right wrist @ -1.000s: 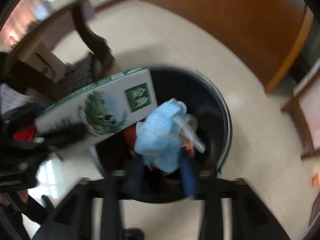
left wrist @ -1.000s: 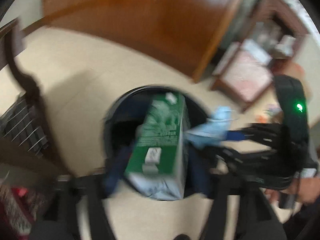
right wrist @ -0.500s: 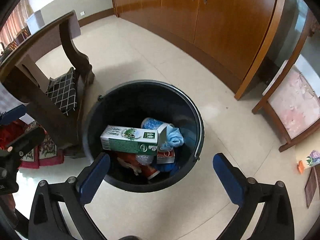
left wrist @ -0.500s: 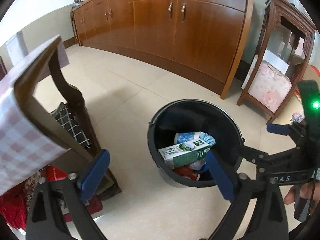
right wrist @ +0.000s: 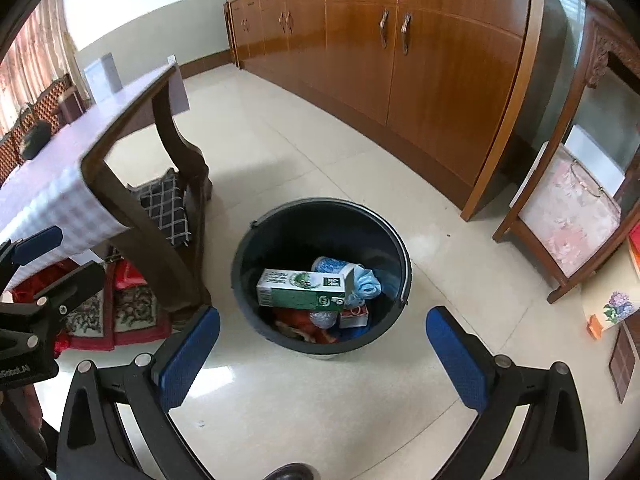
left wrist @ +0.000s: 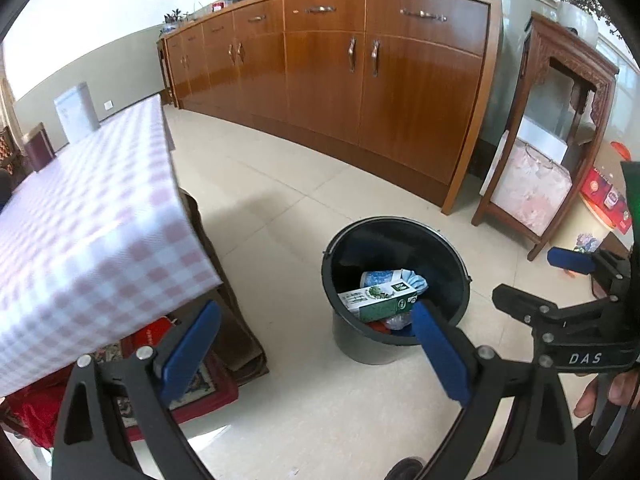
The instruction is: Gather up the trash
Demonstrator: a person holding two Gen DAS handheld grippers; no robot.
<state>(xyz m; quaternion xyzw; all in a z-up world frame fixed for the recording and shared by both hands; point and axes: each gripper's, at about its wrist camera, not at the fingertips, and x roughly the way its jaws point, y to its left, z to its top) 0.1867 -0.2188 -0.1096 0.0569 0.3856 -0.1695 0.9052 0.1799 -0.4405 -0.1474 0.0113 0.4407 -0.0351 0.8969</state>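
A black trash bin (left wrist: 448,236) (right wrist: 280,220) stands on the tiled floor. Inside lie a green and white carton (left wrist: 376,300) (right wrist: 300,290), a light blue crumpled wad (left wrist: 416,280) (right wrist: 366,282) and other red and white scraps. My left gripper (left wrist: 316,354) is open and empty, raised above and in front of the bin. My right gripper (right wrist: 322,354) is open and empty, also raised in front of the bin. The right gripper (left wrist: 576,300) also shows at the right of the left wrist view.
A table with a pink checked cloth (left wrist: 80,232) (right wrist: 48,184) stands to the left, a wooden chair (right wrist: 160,200) beside it. A long wooden cabinet (left wrist: 360,68) (right wrist: 420,40) runs along the back. A carved wooden stand (left wrist: 560,128) is at the right. Red bags (left wrist: 36,404) lie under the table.
Both grippers let go of the carton and the blue wad over the bin; these now lie inside. Both grippers opened and have risen and drawn back from the bin.
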